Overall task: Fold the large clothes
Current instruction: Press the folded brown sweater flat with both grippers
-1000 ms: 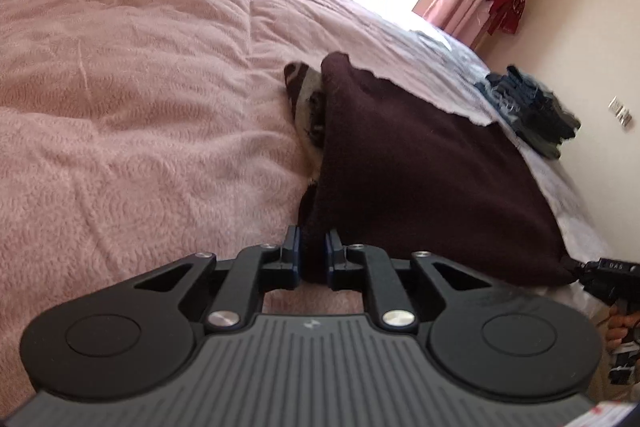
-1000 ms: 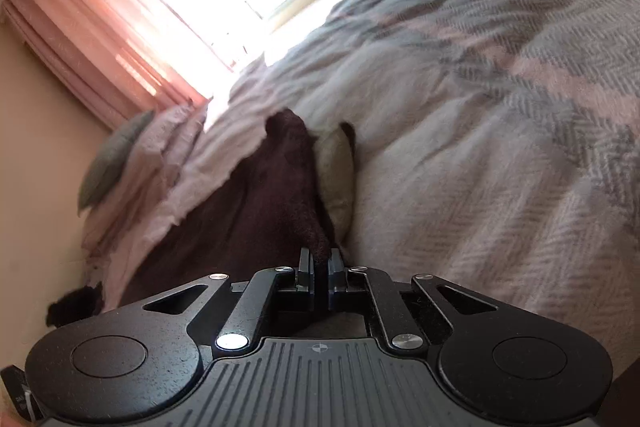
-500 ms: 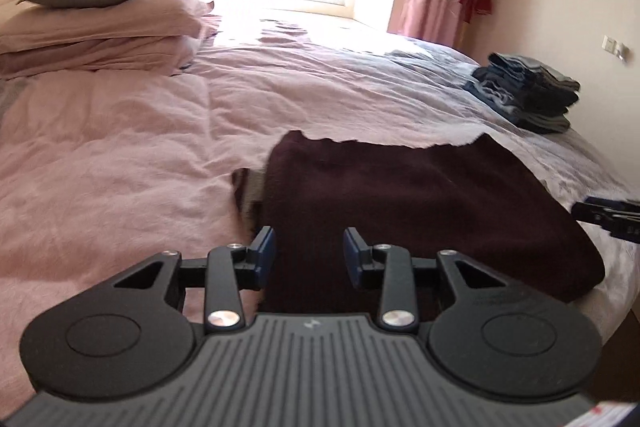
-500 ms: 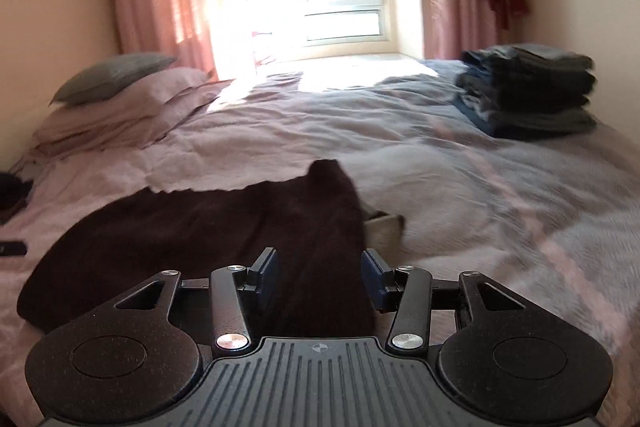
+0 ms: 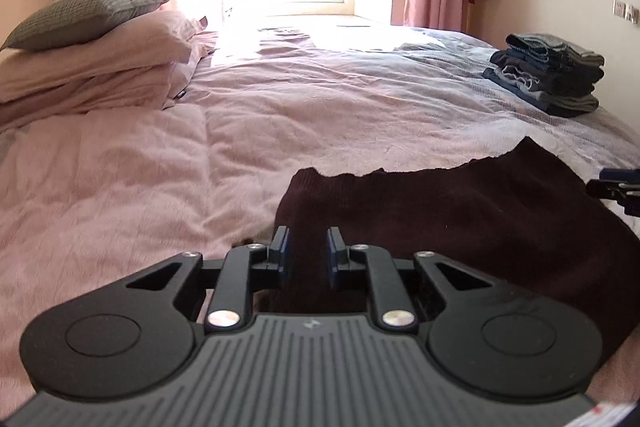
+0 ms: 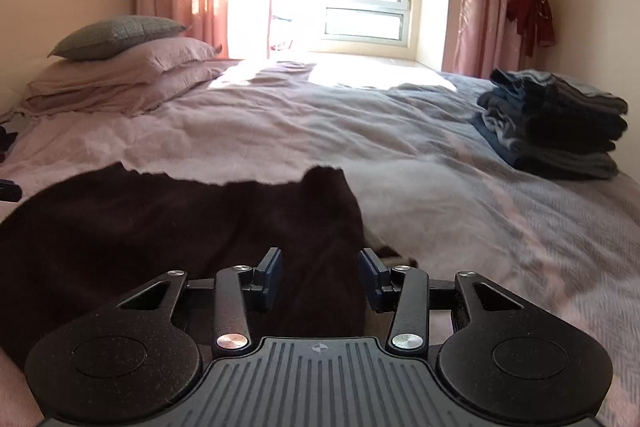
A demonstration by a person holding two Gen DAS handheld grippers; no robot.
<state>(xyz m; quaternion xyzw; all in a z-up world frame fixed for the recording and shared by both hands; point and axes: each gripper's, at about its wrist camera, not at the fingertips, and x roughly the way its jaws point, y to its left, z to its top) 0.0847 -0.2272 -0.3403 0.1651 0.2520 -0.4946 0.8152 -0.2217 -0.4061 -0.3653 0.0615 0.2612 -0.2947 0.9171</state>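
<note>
Your left gripper is closing and your right gripper narrowing, both empty above the maroon garment; square its edges before regripping corners.

Right hand-held gripper cut off by left-wrist frame edge

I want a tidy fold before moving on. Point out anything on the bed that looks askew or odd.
The dark maroon garment lies folded flat, but a pale lining or inner layer pokes out at its right edge, and its far edge runs wavy with raised corners. The stack of folded jeans and the pillows look orderly.
</note>
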